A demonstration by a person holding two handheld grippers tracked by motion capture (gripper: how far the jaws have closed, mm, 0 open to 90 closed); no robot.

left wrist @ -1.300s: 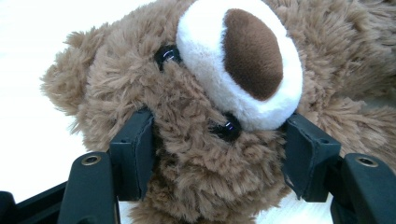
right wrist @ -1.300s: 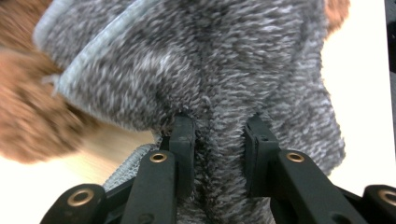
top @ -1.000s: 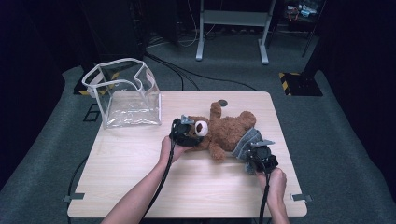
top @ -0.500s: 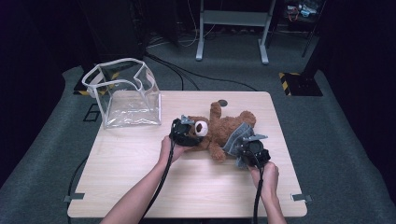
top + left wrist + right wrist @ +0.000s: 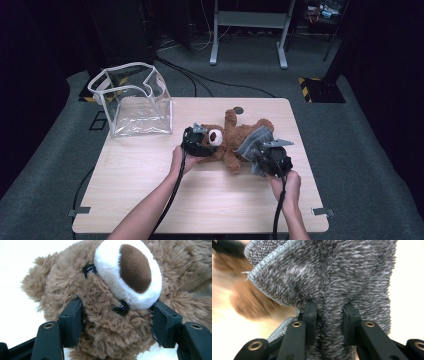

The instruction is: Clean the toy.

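A brown teddy bear (image 5: 235, 137) lies on its back near the middle of the pale wooden worktop (image 5: 150, 190), head to the left and legs to the right. The left gripper (image 5: 198, 141) has its jaws clamped on the bear's head; in the left gripper view the two black pads press into the fur on either side of the white muzzle (image 5: 127, 272). The right gripper (image 5: 270, 157) is at the bear's right side, its jaws pinched on a fold of a grey towel (image 5: 255, 142) that drapes over the bear's lower body; in the right gripper view the grey towel (image 5: 329, 277) rises between the two pads, its stitched hem at the upper left. A clear plastic bag (image 5: 132, 102) stands open at the far left corner of the worktop, well apart from the bear
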